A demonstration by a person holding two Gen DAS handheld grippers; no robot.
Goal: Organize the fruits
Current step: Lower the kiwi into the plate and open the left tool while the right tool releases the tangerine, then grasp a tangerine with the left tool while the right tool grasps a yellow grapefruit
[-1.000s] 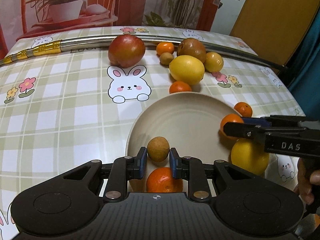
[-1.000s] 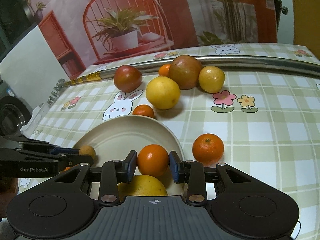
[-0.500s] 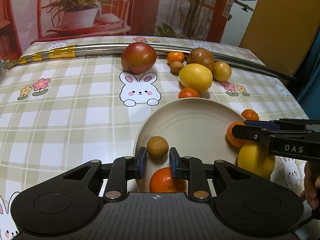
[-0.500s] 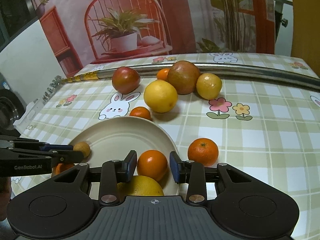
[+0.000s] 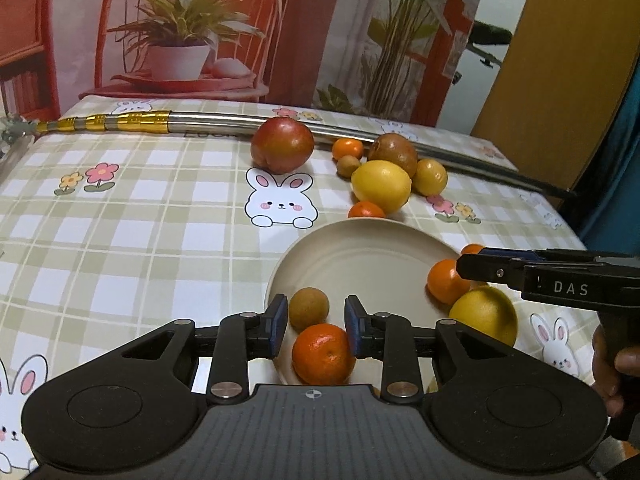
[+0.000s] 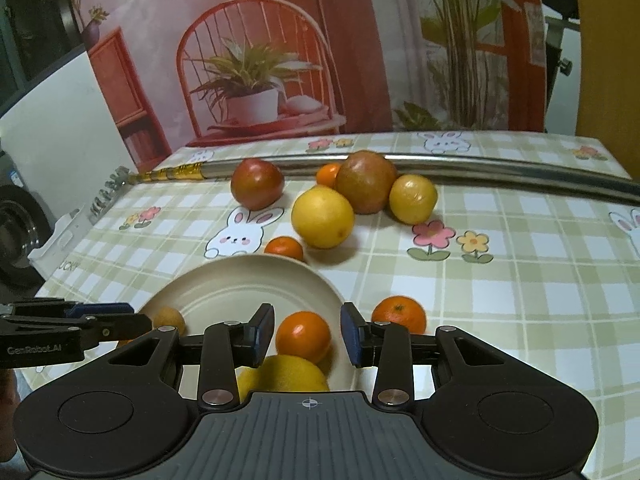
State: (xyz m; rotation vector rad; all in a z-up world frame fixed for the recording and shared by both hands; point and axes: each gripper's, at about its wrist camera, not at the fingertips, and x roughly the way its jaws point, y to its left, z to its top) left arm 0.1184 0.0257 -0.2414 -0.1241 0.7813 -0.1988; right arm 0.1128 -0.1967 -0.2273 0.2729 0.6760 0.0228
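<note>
2 grippers, left (image 5: 312, 320) and right (image 6: 307, 330), both spread and empty over the plate (image 5: 368, 248); best lift clear before fetching the orange (image 6: 399, 314) beside its rim.

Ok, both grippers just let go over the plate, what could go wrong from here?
The small brown fruit and orange sit free on the shallow plate; either open gripper, left or right, could nudge one off as it withdraws. The big yellow fruit at the rim may roll off.
</note>
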